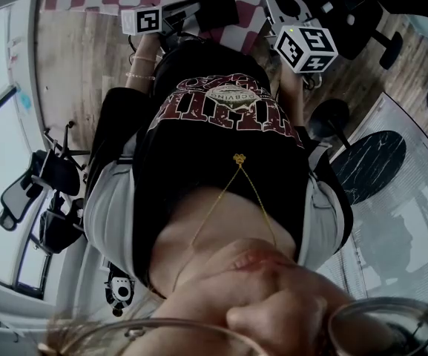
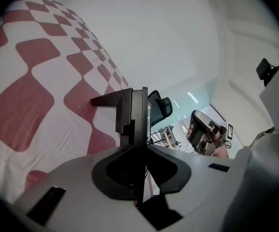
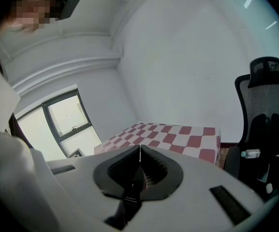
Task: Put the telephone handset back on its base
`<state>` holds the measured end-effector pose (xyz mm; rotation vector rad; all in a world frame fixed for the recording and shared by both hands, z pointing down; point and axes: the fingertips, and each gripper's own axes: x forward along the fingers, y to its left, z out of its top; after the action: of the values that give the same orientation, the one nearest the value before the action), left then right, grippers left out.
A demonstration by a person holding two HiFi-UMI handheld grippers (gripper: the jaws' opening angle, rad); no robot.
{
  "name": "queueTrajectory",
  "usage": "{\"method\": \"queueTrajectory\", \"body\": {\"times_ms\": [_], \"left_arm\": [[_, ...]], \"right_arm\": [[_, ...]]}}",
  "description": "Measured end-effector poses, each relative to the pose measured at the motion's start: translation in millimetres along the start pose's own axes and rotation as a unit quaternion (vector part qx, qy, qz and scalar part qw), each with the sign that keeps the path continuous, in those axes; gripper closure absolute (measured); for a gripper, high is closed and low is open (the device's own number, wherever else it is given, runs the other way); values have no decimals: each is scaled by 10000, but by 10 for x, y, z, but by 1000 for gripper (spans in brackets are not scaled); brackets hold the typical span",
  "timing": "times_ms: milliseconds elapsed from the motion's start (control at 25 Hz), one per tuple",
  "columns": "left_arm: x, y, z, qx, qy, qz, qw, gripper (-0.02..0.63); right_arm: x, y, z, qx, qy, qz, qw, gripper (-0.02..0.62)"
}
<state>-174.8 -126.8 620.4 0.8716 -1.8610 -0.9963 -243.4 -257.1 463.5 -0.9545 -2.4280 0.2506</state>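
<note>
My left gripper (image 2: 139, 100) and right gripper (image 3: 139, 150) both have fingers pressed together on nothing. The red-checked table (image 3: 173, 134) lies at 12 o'clock from the right one and an office chair (image 3: 265, 105) at 3. No view shows me the handset.

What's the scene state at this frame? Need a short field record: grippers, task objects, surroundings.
left gripper: jaws together, nothing between them
right gripper: jaws together, nothing between them
handset: not seen in any view
base: not seen in any view
checked cloth: red and white, drapes a table, shows in both gripper views
office chair: black, right of the cloth in the right gripper view
window: left of the cloth in the right gripper view
task: not under way, judging by the shut, empty grippers
</note>
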Motion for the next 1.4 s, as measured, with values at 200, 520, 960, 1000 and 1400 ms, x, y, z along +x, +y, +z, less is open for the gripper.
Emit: {"method": "queueTrajectory", "body": {"times_ms": [200, 520, 960, 1000, 1400], "left_arm": [[-17, 28, -3, 39, 10, 257, 9997, 526], [-25, 45, 24, 282, 199, 981, 9946, 512], [-51, 53, 88, 475, 226, 1545, 9866, 499], [-72, 56, 114, 422, 149, 1529, 9872, 499], [-142, 20, 178, 491, 34, 1318, 9900, 520]], "right_arm": [[8, 37, 1, -29, 5, 75, 10000, 574], [-19, 49, 34, -54, -46, 89, 9999, 574], [-74, 76, 20, -41, -93, 113, 9999, 574], [-81, 73, 18, -44, -96, 111, 9999, 574], [-105, 83, 21, -15, -149, 152, 9998, 574]]}}
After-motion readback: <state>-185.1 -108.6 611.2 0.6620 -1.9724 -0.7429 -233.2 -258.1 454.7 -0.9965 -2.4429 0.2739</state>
